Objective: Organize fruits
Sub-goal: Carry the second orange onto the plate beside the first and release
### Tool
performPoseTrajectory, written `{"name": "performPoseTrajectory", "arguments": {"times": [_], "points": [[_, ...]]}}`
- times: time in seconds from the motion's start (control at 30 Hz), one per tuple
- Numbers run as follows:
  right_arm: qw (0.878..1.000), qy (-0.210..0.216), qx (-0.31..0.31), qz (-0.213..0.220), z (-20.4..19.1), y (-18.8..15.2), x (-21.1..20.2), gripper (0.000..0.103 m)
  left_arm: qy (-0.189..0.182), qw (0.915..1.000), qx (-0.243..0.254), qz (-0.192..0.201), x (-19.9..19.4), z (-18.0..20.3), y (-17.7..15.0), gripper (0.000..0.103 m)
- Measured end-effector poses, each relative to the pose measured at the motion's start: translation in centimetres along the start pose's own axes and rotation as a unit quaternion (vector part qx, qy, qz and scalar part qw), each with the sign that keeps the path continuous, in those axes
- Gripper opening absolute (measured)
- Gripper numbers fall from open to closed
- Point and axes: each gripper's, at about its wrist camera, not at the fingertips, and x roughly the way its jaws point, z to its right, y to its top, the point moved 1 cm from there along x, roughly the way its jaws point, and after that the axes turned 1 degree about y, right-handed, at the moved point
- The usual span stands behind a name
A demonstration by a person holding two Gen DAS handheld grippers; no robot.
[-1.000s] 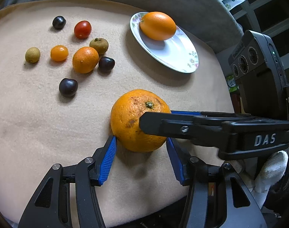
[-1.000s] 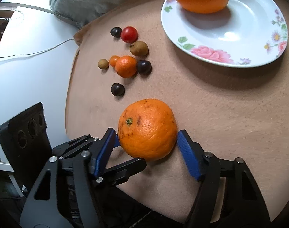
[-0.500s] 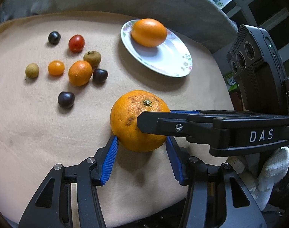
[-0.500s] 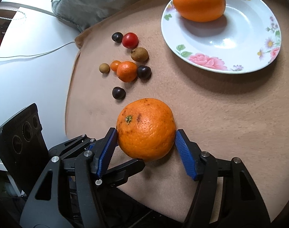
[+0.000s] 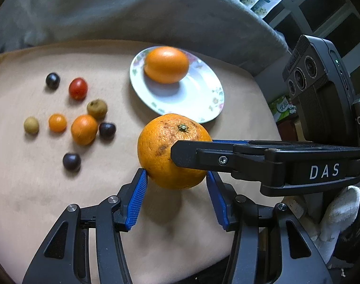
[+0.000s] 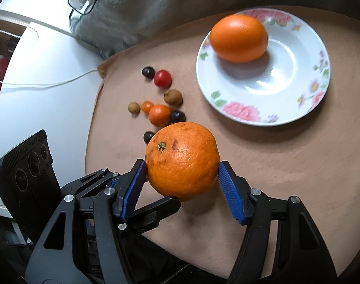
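A large rough orange [image 5: 166,151] [image 6: 182,159] is held in the air above the tan cloth, clamped by both grippers. My left gripper [image 5: 176,177] is shut on it from below. My right gripper [image 6: 182,172] is shut on it from the right, its finger crossing the left wrist view. A floral white plate [image 5: 203,94] [image 6: 286,87] lies beyond, holding a smooth orange [image 5: 166,64] [image 6: 238,37].
Several small fruits lie on the cloth to the left: a small tangerine [image 5: 84,129] [image 6: 159,115], a red tomato [image 5: 78,88] [image 6: 162,78], dark plums [image 5: 71,161], brown longans [image 5: 97,108]. A grey pillow [image 5: 132,11] borders the back. A white table [image 6: 38,99] stands left.
Both grippers have lifted the large orange off the cloth; the plate and small fruits now look farther away and lower in both views.
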Motion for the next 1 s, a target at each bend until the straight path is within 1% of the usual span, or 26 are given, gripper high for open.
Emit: {"name": "performPoseTrajectory", "arguments": {"times": [0.33, 0.63, 0.87, 1.0], "points": [[0.999, -0.010, 0.018, 0.026, 2.8, 2.2, -2.8, 0.066, -0.013, 0.9997, 0.021, 0.005, 2.0, 2.4, 3.4, 0.051], [0.999, -0.017, 0.030, 0.036, 5.9, 4.4, -3.9, 0.066, -0.018, 0.9991, 0.038, 0.002, 4.3, 4.5, 6.1, 0.051], [0.999, -0.022, 0.032, 0.037, 7.6, 5.7, -4.4, 0.066, -0.018, 0.9993, 0.033, 0.001, 5.6, 5.3, 7.2, 0.051], [0.998, -0.027, 0.031, 0.036, 8.2, 6.2, -4.6, 0.066, -0.020, 0.9992, 0.034, -0.004, 6.2, 5.4, 7.4, 0.048]]}}
